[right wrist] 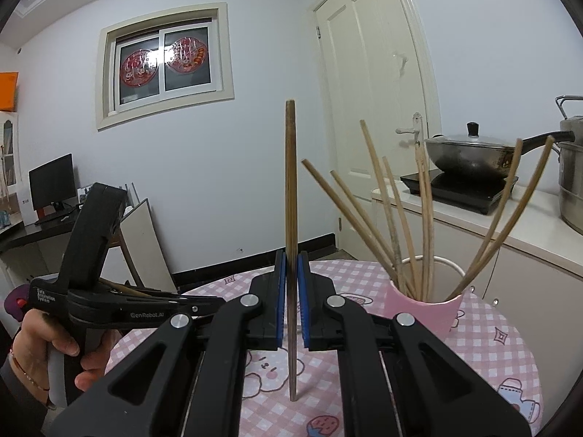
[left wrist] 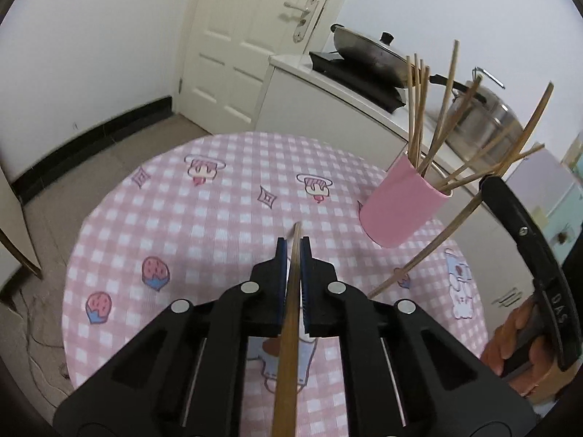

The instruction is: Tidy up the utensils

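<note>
A brown chopstick [left wrist: 291, 309] lies lengthwise between the blue pads of my left gripper [left wrist: 294, 244], tip poking just past them; the gripper is shut on it, above the pink checked tablecloth [left wrist: 218, 218]. My right gripper [right wrist: 291, 255] is shut on a darker chopstick [right wrist: 290, 182], which stands upright across the pads with its lower end near the cloth. A pink cup [left wrist: 400, 204] [right wrist: 422, 309] with several chopsticks fanned out in it stands to the right of both grippers. In the right wrist view, a hand holds the left gripper [right wrist: 215, 300] at the left.
Behind the round table is a white counter [right wrist: 455, 211] with a lidded wok [left wrist: 364, 51] on a black hob and a steel pot [left wrist: 484, 120]. A closed door [left wrist: 237, 54] is at the back. The table edge [left wrist: 94, 215] drops to bare floor on the left.
</note>
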Demonstrator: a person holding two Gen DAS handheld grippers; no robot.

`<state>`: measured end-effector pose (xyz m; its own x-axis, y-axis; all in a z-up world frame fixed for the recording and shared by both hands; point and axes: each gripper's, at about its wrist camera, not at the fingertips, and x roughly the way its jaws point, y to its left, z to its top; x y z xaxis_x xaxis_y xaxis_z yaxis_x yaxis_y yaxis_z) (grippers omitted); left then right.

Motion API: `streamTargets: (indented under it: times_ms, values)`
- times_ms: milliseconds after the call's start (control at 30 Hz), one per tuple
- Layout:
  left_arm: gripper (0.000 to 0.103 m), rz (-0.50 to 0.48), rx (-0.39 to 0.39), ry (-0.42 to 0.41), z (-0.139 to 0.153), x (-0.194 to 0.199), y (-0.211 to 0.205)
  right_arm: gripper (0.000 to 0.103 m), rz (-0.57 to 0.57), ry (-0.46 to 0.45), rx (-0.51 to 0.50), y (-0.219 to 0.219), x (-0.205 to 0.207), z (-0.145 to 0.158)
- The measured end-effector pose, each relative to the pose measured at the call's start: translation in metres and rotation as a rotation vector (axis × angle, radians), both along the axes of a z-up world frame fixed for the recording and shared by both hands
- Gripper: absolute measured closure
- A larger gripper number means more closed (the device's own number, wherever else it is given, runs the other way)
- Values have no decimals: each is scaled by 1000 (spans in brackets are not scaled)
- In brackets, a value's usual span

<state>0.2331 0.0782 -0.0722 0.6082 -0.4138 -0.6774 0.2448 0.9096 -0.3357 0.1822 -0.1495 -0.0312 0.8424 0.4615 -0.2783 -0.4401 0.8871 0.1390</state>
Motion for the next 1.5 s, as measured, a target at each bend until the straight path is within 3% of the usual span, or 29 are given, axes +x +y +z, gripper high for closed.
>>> streamTargets:
  times_ms: [400, 800, 1333, 1500]
  values:
    - [97, 1, -80, 50, 1, 2, 12, 96, 16, 1, -10, 4, 2, 1]
    - [97, -38, -159, 9, 25, -13, 11, 97, 11, -13, -11, -1, -2, 7]
    - [97, -180, -126, -169, 111, -59, -42, 98, -165, -197, -30, -50, -36, 90]
    - [97, -208, -114, -203, 126, -60, -65, 98, -225, -254, -44, -59, -34, 99]
